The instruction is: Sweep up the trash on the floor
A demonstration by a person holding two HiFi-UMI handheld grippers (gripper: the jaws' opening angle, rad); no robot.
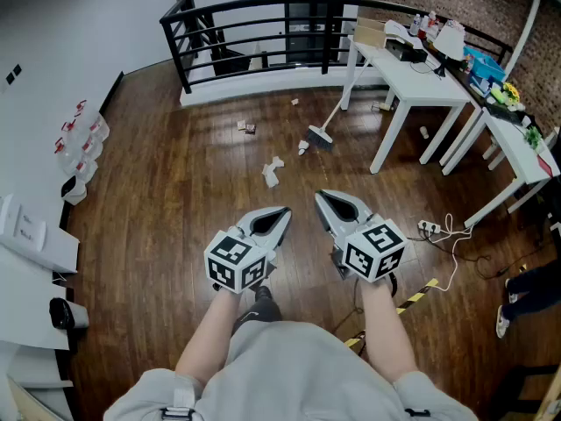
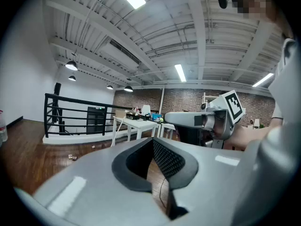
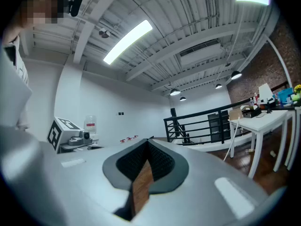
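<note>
left hand-held gripper (image 1: 282, 213), right hand-held gripper (image 1: 322, 197) both closed, empty; broom (image 1: 321, 136), paper scraps (image 1: 272, 173) on floor (image 1: 166, 209)

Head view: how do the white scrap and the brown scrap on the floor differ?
The white scrap is bigger and crumpled; the brown scrap is small and blocky. The white scrap lies nearer the left gripper, the brown scrap farther off. Both rest on the wooden floor, unswept.

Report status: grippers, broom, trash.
Left gripper, right gripper shut, empty. Broom untouched, leaning against white table. Paper scraps lie between grippers and broom.
</note>
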